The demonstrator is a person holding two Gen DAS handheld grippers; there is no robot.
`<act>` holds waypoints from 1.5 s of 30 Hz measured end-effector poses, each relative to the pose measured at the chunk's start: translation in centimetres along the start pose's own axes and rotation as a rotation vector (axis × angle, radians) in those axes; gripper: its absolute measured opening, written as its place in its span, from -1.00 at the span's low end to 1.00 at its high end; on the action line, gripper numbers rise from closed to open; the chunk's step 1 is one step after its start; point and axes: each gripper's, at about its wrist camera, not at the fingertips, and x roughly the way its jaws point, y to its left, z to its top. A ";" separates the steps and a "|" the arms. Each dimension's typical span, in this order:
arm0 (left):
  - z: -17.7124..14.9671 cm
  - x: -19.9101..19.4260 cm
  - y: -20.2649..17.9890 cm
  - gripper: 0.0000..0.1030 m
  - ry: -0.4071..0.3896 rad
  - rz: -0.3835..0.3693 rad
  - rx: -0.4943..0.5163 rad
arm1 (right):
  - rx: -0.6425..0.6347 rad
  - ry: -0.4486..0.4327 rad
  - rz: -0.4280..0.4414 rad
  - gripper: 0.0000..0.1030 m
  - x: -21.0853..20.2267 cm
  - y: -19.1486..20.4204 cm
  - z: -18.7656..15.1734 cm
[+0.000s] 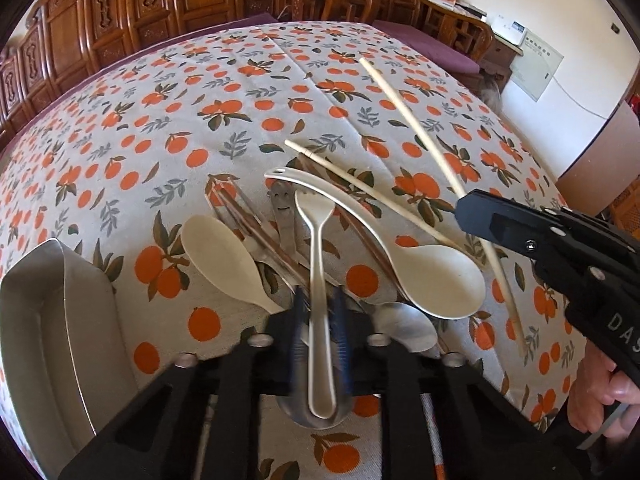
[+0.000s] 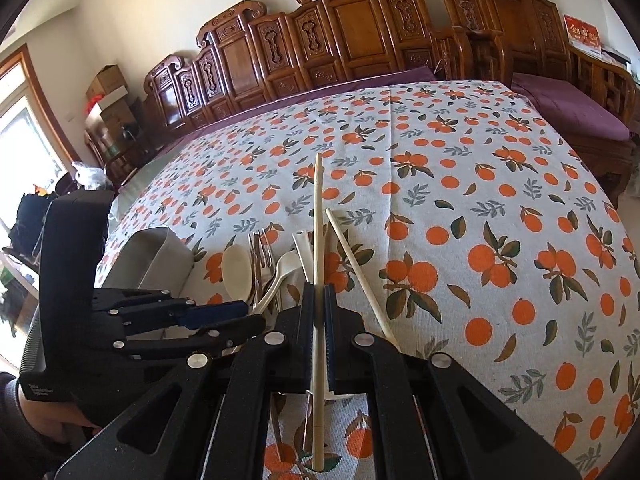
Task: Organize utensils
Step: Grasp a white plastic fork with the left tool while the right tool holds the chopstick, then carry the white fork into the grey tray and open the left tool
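The far half of the tabletop [image 2: 460, 128], across the upper part of the right wrist frame, lies bare cloth, and so does its whole right side; a tool could sweep through there freely. The crowding sits low and centre-left. A heap of utensils [image 1: 288, 240] overlaps itself: cream spoons, metal forks and brown chopsticks crossing one another, leaving no gap between them. A grey tray [image 1: 48, 320] walls off the lower left of the left wrist frame, just beside the heap. A loose pale chopstick [image 1: 360, 188] slants across the heap's right flank. The right tool [image 1: 476, 210], with its lifted chopstick [image 2: 318, 260], blocks the right edge there.
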 end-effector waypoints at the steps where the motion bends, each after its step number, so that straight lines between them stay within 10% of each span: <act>1: 0.0 -0.1 0.0 -0.85 -0.001 0.003 0.002 | 0.001 0.000 0.001 -0.88 0.0 0.0 0.0; 33: -5.8 -11.9 7.8 -0.85 -0.179 0.067 -0.054 | -0.131 0.036 0.077 -0.88 2.1 8.6 0.3; 45: -8.4 -10.8 14.2 -0.85 -0.158 0.124 -0.193 | -0.183 0.073 0.090 -0.88 3.4 11.2 -0.6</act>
